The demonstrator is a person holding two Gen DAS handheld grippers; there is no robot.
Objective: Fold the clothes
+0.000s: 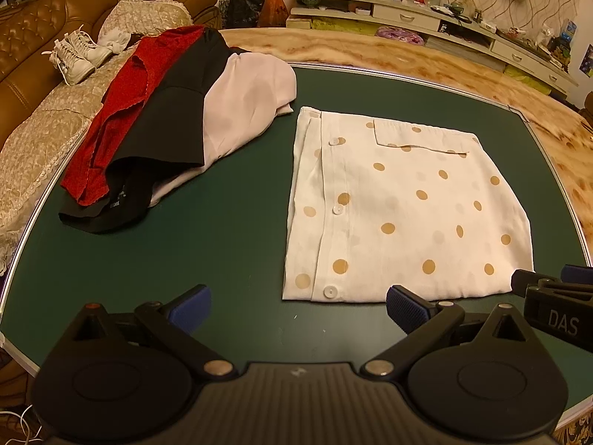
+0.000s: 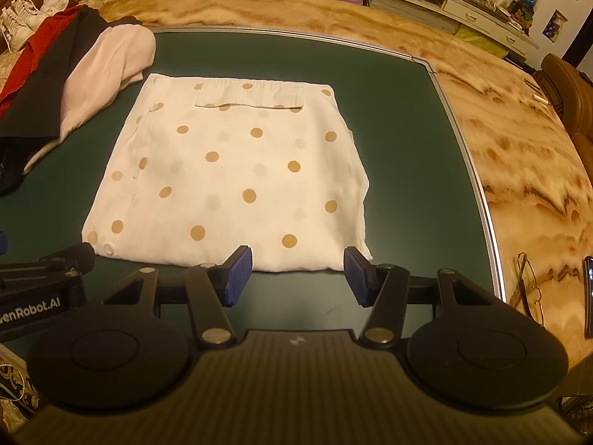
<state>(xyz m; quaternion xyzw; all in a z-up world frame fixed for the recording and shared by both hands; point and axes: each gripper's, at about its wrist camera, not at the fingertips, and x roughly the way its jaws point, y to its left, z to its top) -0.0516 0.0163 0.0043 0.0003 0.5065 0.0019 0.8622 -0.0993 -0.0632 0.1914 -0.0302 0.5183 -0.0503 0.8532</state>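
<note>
Left wrist: one folded dotted shirt (image 1: 404, 207), three piled garments (image 1: 178, 111); two tools agape

The left gripper (image 1: 298, 309) is matte black plastic, with two angular linkage arms rising from a pair of round, disc-shaped housings. Each arm carries a triangular cut-out and turns on silver rivet-like pins; a small reddish dot tops the left arm. A grey ribbed plate with a small pale mark lies between the discs. The fingertips (image 1: 406, 313) wear blue pads with a fine ridged texture.

The right gripper (image 2: 298, 276) has the same build: black arms, silver pins, grey ribbed plate, ridged blue pads (image 2: 239, 276). White lettering reads "DAS" on its side in the left view; "enRobot.AI" shows on the left gripper's side in the right view.
</note>
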